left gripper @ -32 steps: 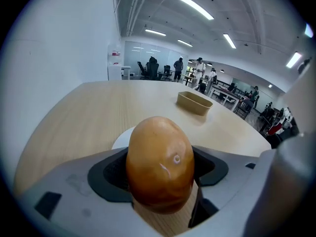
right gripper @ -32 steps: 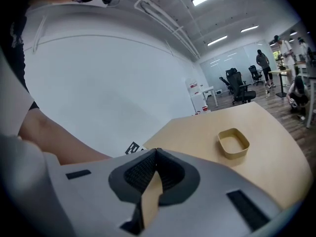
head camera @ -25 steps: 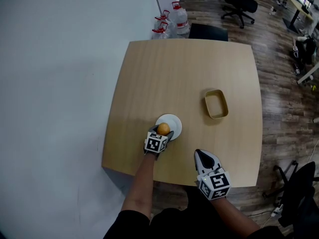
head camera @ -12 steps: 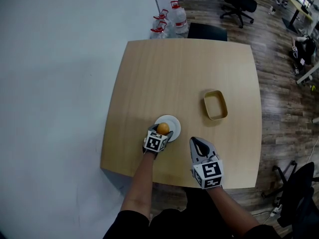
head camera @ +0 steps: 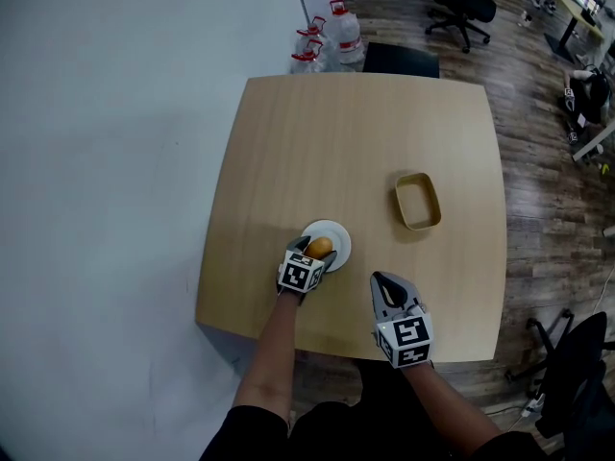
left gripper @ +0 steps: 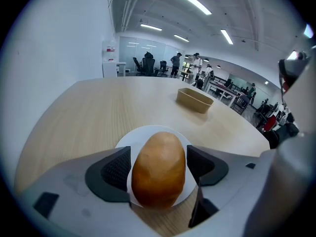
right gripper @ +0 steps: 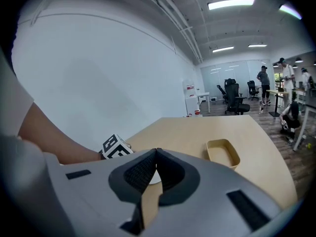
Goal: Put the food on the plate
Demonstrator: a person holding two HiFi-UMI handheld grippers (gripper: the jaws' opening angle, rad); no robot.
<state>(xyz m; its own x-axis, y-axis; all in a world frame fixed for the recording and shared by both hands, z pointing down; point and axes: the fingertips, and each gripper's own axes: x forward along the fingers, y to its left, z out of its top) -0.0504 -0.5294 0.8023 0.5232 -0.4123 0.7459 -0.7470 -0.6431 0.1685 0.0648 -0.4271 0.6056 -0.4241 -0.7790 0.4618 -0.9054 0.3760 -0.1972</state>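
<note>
A golden-brown bread roll [left gripper: 159,168] lies on the small white plate [left gripper: 127,141] near the table's front edge; in the head view the roll [head camera: 319,248] is on the plate [head camera: 336,236]. My left gripper [left gripper: 159,169] straddles the roll, one pad on each side, with a thin gap showing at the pads, so it is open. My right gripper [head camera: 387,287] hovers over the table's front edge to the right of the plate. Its pads [right gripper: 148,174] meet with nothing between them.
A tan rectangular tray [head camera: 418,201] sits empty on the right half of the wooden table [head camera: 365,142]. Water bottles [head camera: 327,38] and a dark chair stand beyond the far edge. Office chairs and people are farther back in the room.
The roll has shifted slightly between the left jaws, which have eased apart. My right gripper moved forward and left to the table's front edge, then held there.
</note>
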